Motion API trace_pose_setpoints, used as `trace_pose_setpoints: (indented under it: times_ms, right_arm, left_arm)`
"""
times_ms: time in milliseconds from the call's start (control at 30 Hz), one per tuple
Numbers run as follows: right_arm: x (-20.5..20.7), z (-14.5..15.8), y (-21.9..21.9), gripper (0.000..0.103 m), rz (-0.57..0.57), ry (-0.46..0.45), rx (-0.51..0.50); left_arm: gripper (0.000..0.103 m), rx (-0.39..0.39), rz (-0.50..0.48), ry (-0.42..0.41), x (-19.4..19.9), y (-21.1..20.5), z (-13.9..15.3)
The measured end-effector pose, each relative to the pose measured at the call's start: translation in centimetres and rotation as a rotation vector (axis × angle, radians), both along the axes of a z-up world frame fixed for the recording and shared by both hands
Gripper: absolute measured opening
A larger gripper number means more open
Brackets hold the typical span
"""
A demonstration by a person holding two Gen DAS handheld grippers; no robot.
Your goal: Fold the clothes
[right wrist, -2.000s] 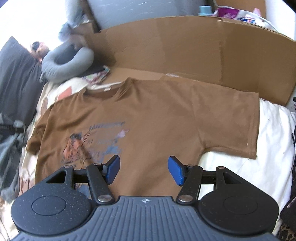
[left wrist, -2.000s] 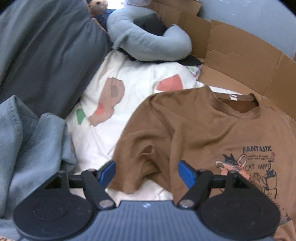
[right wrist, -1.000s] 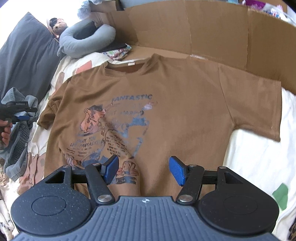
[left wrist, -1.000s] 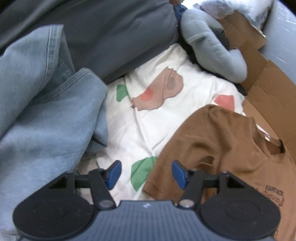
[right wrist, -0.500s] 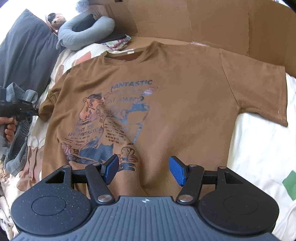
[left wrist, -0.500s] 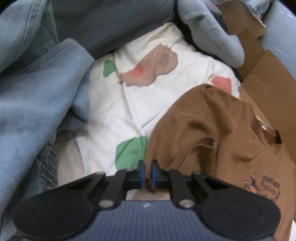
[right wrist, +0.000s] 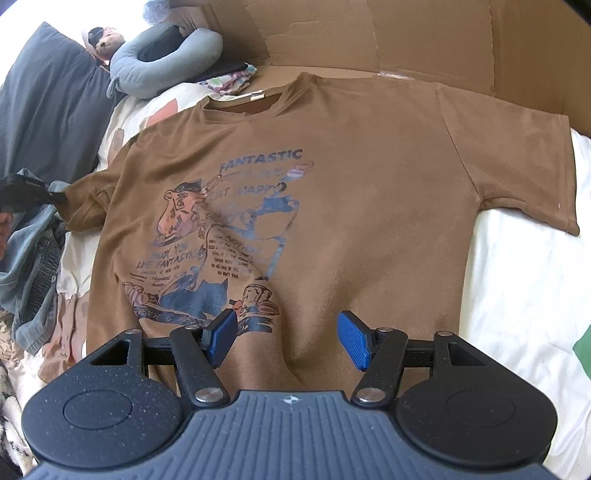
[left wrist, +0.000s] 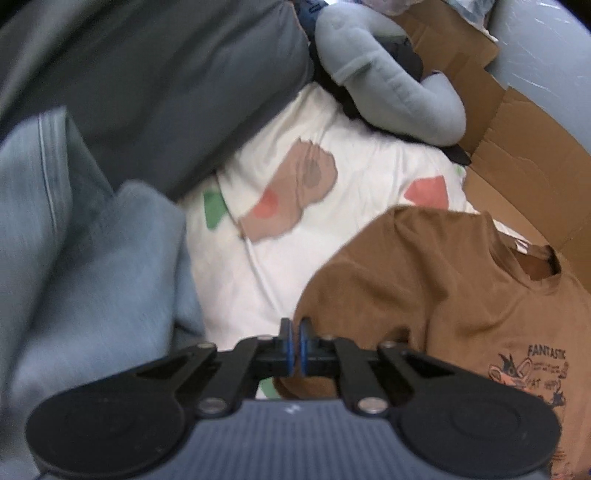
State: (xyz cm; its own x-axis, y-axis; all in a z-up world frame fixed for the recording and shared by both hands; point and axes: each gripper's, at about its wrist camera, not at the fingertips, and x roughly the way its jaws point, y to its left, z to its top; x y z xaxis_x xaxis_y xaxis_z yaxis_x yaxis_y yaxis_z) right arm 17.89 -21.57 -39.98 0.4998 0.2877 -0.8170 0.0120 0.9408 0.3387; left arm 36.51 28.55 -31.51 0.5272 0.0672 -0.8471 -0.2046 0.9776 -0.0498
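A brown T-shirt [right wrist: 351, 166] with a blue and orange cat print lies face up and flat on the bed. In the left wrist view my left gripper [left wrist: 294, 345] is shut, its blue pads pinching the hem of the shirt's left sleeve [left wrist: 354, 295]. The right wrist view shows that gripper [right wrist: 26, 190] at the far left, with the sleeve [right wrist: 88, 203] drawn out toward it. My right gripper [right wrist: 286, 336] hovers open over the shirt's lower middle. A soft fold of cloth rises between its pads, which do not press on it.
Light blue jeans [left wrist: 92, 258] are heaped left of the sleeve. A dark grey pillow [left wrist: 166, 92] and a grey neck pillow [left wrist: 388, 85] lie beyond. Cardboard sheets [right wrist: 369, 33] stand behind the shirt. The white printed bedsheet [right wrist: 517, 295] shows at the right.
My left gripper closed on the sleeve's hem and has lifted a little with it, drawing the sleeve outward. The right gripper stayed open, almost still over the lower shirt.
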Motion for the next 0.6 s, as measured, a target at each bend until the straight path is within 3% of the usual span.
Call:
trace_pose_setpoints:
  times_ms: [333,600]
  right_arm:
    - [0.1,-1.5,0.0,0.067,0.001,0.053,0.003]
    - [-0.3,-3.2,0.3,0.067,0.015,0.116,-0.013]
  left_arm:
    - [0.003,0.167,-0.063,0.041,4.7,-0.1,1.4]
    - [0.003,0.258,-0.066,0.127,7.8,0.1,-1.3]
